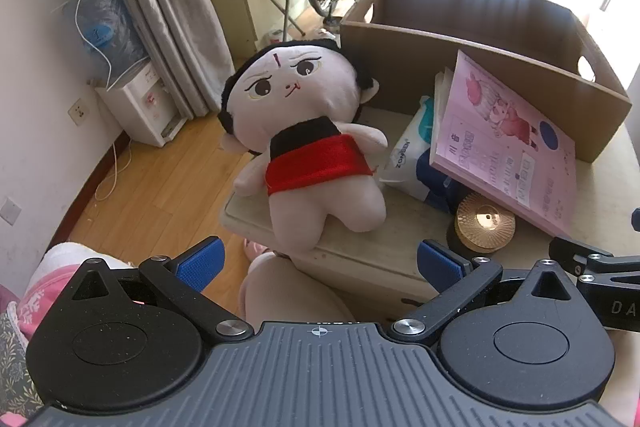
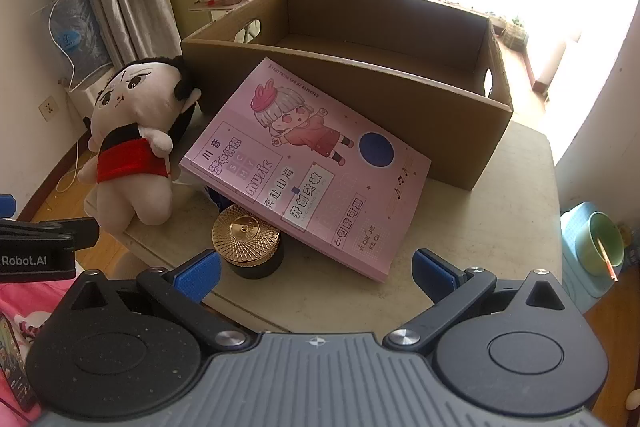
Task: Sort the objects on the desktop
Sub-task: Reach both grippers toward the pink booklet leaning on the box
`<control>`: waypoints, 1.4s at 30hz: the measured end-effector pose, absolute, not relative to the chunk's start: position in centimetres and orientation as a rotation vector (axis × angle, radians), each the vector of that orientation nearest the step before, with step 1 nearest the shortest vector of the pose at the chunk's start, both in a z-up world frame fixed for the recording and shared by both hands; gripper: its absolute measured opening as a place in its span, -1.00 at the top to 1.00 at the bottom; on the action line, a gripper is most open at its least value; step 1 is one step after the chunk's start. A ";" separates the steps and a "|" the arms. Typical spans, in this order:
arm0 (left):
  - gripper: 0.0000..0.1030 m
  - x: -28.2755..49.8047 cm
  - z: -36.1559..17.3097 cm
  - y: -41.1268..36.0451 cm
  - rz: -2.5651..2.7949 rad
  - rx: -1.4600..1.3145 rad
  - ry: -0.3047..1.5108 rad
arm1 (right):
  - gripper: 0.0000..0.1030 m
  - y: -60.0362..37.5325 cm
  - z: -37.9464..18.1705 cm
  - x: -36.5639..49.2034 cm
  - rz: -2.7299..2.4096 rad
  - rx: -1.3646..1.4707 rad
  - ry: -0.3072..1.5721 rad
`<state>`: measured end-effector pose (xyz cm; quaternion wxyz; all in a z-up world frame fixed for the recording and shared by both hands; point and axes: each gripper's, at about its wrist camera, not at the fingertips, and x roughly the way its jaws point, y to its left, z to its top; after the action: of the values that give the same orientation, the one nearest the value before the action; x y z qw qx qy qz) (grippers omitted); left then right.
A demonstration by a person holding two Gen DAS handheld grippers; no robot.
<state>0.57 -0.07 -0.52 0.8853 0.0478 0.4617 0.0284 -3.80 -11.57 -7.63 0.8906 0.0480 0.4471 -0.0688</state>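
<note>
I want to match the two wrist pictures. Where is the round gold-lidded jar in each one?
Left wrist view: the jar is lower right of centre, under the pink book's near edge, just beyond the right blue pad.
Right wrist view: the jar is lower left of centre, at the book's left near edge, just beyond the left blue pad.
Shared landmark: the box behind the book.

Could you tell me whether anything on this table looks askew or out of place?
Yes: the pink book lies tilted, propped on the tissue pack and gold-lidded jar, and the plush doll hangs over the table edge.
</note>
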 end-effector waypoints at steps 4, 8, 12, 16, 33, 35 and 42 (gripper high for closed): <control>-1.00 0.6 -0.6 0.0 0.060 0.100 0.965 | -1.00 -11.8 -7.8 -3.8 -0.144 0.100 0.929; -1.00 0.8 -0.7 0.0 0.061 0.105 0.970 | -1.00 -11.8 -7.7 -3.6 -0.143 0.107 0.930; -1.00 1.1 -1.0 -0.4 0.059 0.120 0.971 | -1.00 -12.3 -7.9 -3.4 -0.139 0.114 0.940; -1.00 1.8 -1.3 -1.0 0.057 0.153 0.967 | -1.00 -13.1 -8.1 -3.4 -0.144 0.109 0.934; -1.00 4.3 -1.4 -0.2 -0.005 0.019 0.864 | -1.00 -18.2 -5.9 -3.6 -0.126 0.143 0.678; -1.00 4.2 -1.3 0.2 -0.029 -0.013 0.836 | -1.00 -18.8 -6.0 -3.2 -0.122 0.173 0.685; -1.00 4.1 -0.7 -0.2 -0.167 -0.043 0.737 | -1.00 -21.8 -7.9 -2.6 -0.156 0.366 0.710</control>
<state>4.11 -0.20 -0.71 0.9292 -0.0210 0.3600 -0.0815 -2.57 -21.75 -7.88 0.9183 0.1781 0.3453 -0.0758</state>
